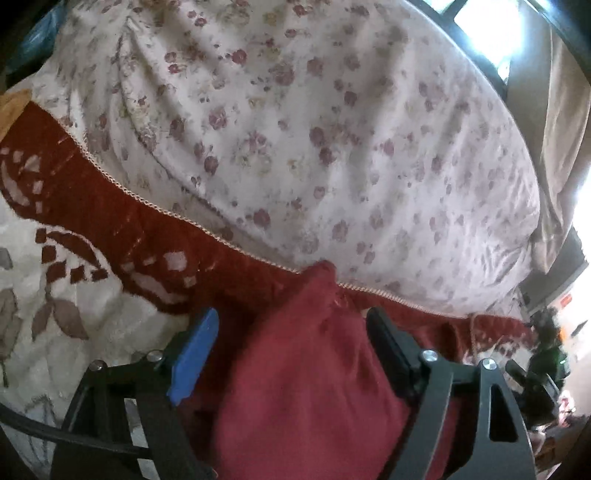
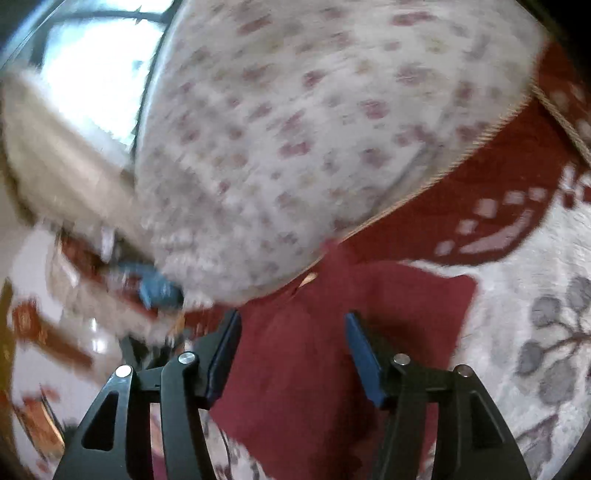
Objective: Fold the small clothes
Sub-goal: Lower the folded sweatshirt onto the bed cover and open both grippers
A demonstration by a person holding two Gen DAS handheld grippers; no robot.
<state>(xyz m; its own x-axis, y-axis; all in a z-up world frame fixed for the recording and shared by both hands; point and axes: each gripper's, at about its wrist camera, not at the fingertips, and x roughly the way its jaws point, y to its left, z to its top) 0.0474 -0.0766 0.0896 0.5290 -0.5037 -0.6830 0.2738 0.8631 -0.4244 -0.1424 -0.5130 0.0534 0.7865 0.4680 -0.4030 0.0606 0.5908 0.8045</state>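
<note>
A dark red small garment (image 1: 306, 373) lies on the patterned carpet, bunched up between the fingers of my left gripper (image 1: 291, 325), whose jaws stand wide apart around it without pinching. In the right wrist view the same red garment (image 2: 295, 354) lies flat under and between the fingers of my right gripper (image 2: 291, 332), also open. The right view is motion-blurred. A blue pad of the other gripper (image 2: 159, 288) shows at the left.
A floral white mattress (image 1: 295, 129) fills the far side, also in the right view (image 2: 295, 129). A red-and-cream carpet (image 1: 74, 295) covers the floor. A bright window (image 1: 491, 33) and beige curtain (image 1: 565, 122) are at right.
</note>
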